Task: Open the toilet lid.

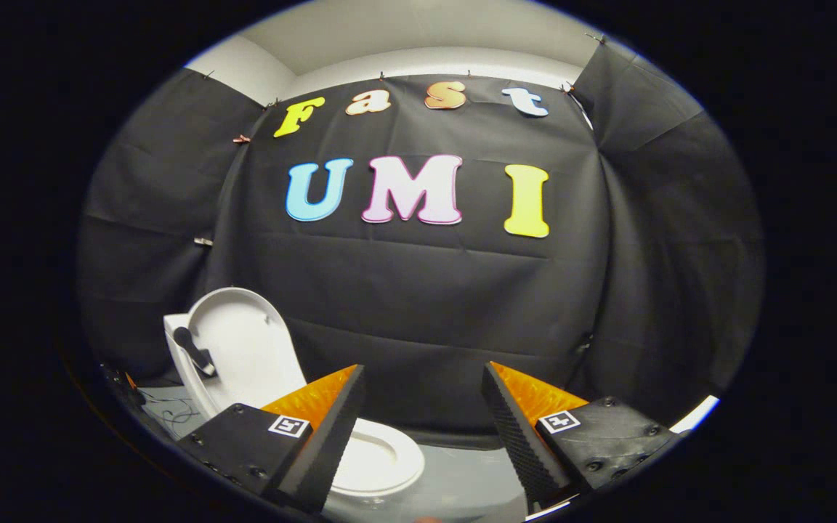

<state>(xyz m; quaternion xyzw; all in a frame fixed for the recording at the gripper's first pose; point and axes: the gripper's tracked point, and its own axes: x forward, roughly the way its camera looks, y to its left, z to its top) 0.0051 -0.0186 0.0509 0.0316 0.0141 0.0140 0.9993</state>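
white toilet lid [244, 341], white seat [382, 457]; black cloth wall [426, 305]; grey floor [462, 479].

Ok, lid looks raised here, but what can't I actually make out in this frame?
- Gripper view: the front and left of the toilet seat lie behind the left finger of the open, empty gripper.
- The base of the raised lid, with its hinge, sits behind that same finger's mount.
- The dark part on the lid's left edge is too small to identify.
- The thin wires on the floor are too small to trace.

Gripper [422, 381] camera, facing the booth wall [418, 305] (toilet [382, 457] low, near)
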